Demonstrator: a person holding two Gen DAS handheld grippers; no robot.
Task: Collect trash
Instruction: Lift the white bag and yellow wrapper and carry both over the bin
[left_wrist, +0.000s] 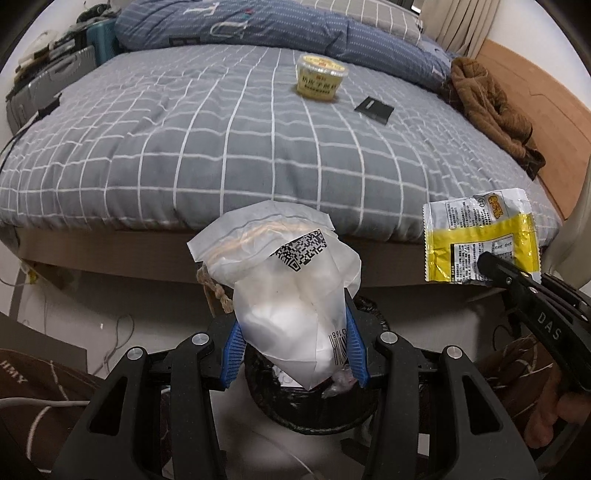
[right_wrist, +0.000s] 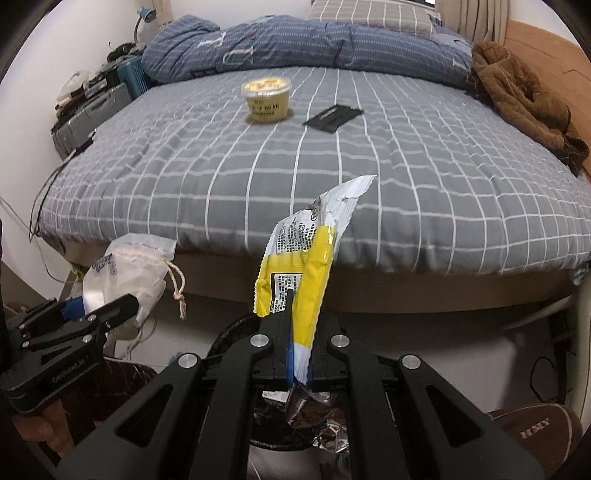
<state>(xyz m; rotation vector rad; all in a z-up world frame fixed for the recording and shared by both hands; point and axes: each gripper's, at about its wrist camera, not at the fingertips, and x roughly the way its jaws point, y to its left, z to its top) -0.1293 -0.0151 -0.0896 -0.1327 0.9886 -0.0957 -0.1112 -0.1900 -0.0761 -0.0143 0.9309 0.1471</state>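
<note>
My left gripper (left_wrist: 293, 325) is shut on a translucent white plastic bag (left_wrist: 291, 291) with a QR label and a drawstring pouch inside; the same bag (right_wrist: 125, 273) shows at the left of the right wrist view. My right gripper (right_wrist: 299, 325) is shut on a yellow and white snack wrapper (right_wrist: 299, 266), also seen as the wrapper (left_wrist: 480, 240) at the right of the left wrist view. Both hang over a round black trash bin (left_wrist: 314, 417) on the floor, its rim (right_wrist: 229, 332) partly hidden behind my fingers. A yellow lidded tub (left_wrist: 320, 75) and a black flat packet (left_wrist: 373, 110) lie on the bed.
The grey checked bed (left_wrist: 221, 147) fills the view ahead, with a blue quilt (right_wrist: 295, 44) at the back and a brown garment (right_wrist: 524, 99) on the right. Suitcases (right_wrist: 92, 110) stand left of the bed. Crumpled foil (right_wrist: 317, 413) lies in the bin. Brown slippers (right_wrist: 535, 428) and cables are on the floor.
</note>
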